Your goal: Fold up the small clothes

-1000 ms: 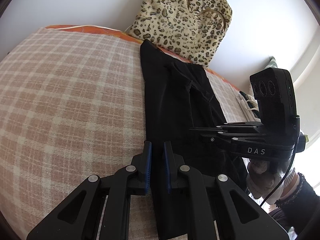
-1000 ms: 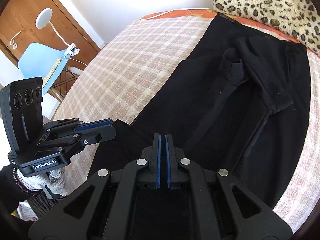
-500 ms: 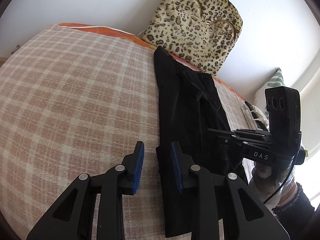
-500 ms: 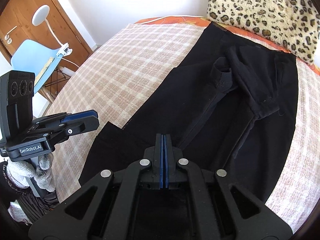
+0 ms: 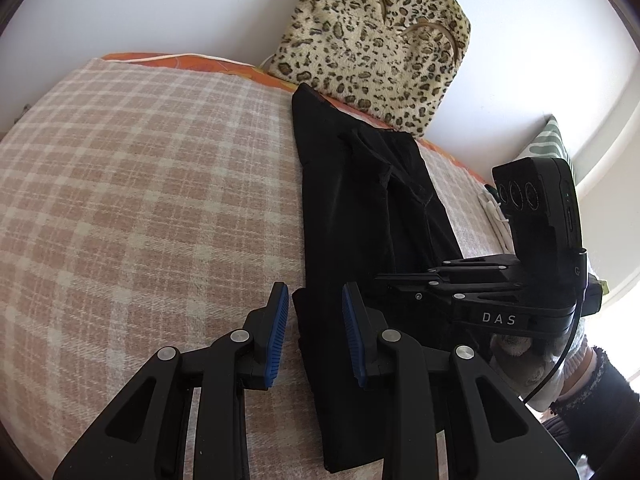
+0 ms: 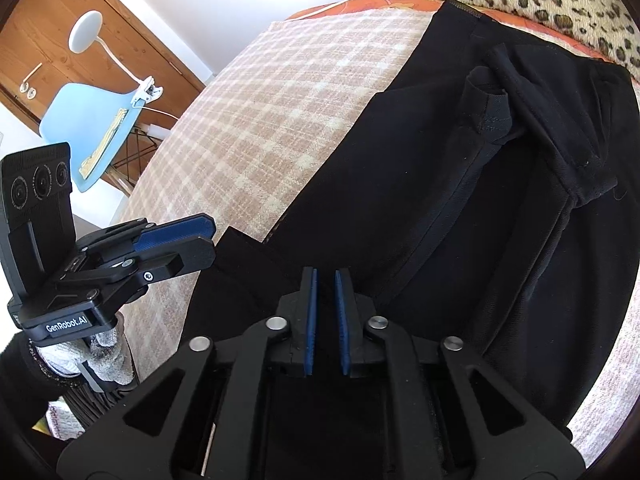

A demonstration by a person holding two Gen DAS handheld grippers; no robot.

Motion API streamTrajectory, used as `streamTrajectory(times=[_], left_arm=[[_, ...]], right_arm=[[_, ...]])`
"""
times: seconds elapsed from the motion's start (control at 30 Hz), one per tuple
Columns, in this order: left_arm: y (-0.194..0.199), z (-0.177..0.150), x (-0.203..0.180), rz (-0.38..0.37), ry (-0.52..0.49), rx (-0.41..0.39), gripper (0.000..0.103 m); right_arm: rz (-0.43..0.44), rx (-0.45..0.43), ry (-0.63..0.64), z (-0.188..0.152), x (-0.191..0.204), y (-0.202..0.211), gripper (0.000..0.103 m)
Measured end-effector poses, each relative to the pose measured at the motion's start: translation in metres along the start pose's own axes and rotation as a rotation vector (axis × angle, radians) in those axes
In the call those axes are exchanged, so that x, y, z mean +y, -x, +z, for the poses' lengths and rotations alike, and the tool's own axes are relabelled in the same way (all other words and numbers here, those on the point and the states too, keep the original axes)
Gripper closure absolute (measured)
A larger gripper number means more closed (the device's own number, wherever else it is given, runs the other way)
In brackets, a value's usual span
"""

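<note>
A black garment [image 5: 360, 216] lies flat in a long strip on the plaid bed cover [image 5: 152, 184], with a folded sleeve on top; it also fills the right wrist view [image 6: 460, 200]. My left gripper [image 5: 314, 300] is open and empty, its jaws straddling the garment's near left edge. It shows from the side in the right wrist view [image 6: 200, 240]. My right gripper [image 6: 325, 280] is slightly open and empty, just above the garment's near part. In the left wrist view it hovers over the garment's right side [image 5: 384, 280].
A leopard-print cushion [image 5: 372, 44] leans on the wall at the garment's far end. White folded cloth [image 5: 496, 216] lies at the bed's right edge. A blue chair [image 6: 88, 120], a white lamp and a wooden door stand left of the bed.
Both grippers have opened: the left from nearly shut to wide, the right from shut to a narrow gap. The left one drew back a little, then came close to the garment edge.
</note>
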State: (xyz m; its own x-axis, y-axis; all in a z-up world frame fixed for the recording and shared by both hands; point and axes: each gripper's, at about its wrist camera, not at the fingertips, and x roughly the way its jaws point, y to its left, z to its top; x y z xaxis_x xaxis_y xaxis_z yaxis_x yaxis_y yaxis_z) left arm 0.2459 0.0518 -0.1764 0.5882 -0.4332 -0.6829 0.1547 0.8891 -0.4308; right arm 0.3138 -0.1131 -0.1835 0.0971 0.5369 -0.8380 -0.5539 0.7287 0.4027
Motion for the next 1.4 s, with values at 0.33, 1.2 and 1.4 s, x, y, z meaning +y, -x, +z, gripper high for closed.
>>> streamTrajectory(times=[0.33,1.2,1.4], left_arm=[[0.006,0.001,0.001,0.008,0.000,-0.019,0.074],[-0.004,0.005,-0.021,0.125,-0.113,-0.044,0.089],[0.022,0.011,-0.055,0.129,-0.204,-0.135,0.065]], right_arm=[[-0.104,-0.102,-0.040,0.000,-0.011,0.037,0.101],[-0.467,-0.063,-0.036,-0.089,-0.046,0.075,0.071],[-0.503,-0.158,-0.126,-0.087,-0.060,0.104,0.063]])
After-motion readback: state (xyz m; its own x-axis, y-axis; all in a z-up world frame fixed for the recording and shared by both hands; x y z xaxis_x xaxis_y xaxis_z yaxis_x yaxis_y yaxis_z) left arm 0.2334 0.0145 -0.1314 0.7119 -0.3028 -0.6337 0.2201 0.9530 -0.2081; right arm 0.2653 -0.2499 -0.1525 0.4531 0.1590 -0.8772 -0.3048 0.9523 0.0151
